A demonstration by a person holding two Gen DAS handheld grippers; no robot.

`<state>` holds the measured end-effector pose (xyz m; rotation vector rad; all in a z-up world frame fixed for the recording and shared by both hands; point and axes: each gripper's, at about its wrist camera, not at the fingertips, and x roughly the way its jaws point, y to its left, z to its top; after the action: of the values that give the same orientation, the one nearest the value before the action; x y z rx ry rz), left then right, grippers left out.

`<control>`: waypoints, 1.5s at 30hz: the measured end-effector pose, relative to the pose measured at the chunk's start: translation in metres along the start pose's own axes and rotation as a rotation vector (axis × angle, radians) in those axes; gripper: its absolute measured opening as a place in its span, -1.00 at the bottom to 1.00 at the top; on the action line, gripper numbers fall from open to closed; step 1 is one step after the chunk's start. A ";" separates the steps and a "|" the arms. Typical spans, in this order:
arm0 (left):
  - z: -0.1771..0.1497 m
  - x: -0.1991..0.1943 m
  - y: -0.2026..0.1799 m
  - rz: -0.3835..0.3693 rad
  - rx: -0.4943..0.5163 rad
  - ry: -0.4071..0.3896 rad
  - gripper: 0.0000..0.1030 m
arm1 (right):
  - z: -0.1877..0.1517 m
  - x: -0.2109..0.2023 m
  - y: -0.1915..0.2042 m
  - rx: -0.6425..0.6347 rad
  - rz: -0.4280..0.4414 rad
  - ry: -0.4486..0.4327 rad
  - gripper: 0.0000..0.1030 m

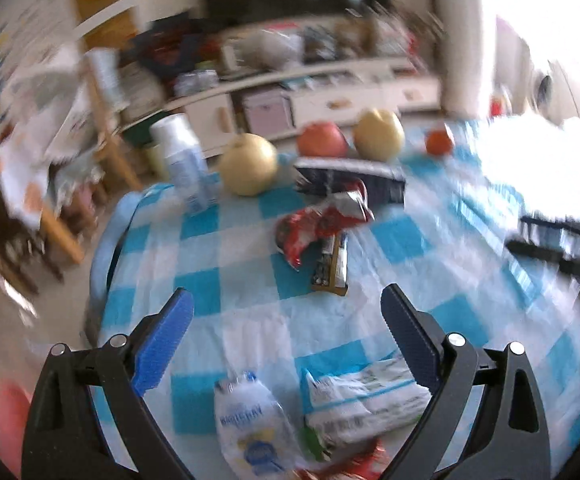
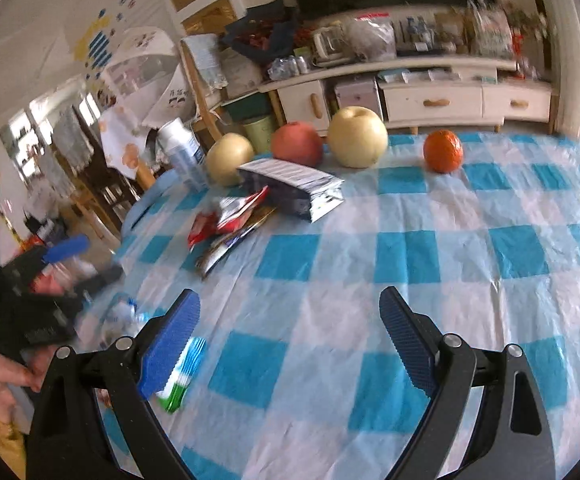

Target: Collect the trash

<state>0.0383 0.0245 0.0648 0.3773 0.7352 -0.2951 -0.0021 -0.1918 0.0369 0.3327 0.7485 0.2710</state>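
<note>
Wrappers [image 1: 322,224] lie ahead; both grippers [image 1: 286,312] [image 2: 290,316] tilt downward, fingers apart.

- A desk [image 2: 410,256] under a blue and white checked cloth fills the foreground.
- Behind it, a long cream cabinet [image 2: 430,100] with wooden drawer handles lines the far wall, its top crowded with clutter.
- A wooden chair [image 2: 206,112] stands to the left.
- The white wall [image 2: 50,40] carries coloured stickers.
- Bright daylight [image 1: 538,80] floods in from the right.
</note>
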 end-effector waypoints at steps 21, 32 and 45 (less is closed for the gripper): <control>0.049 0.127 -0.002 -0.261 0.202 0.124 0.43 | 0.108 0.138 0.018 -0.212 0.056 0.140 0.75; 0.057 0.139 0.000 -0.321 0.194 0.132 0.33 | 0.107 0.162 0.014 -0.278 0.075 0.206 0.36; 0.037 0.106 -0.030 -0.457 0.175 0.138 0.33 | 0.071 0.120 0.028 -0.327 0.146 0.229 0.17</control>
<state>0.1230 -0.0320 0.0092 0.3955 0.9325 -0.7735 0.1288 -0.1375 0.0222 0.0454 0.8911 0.5686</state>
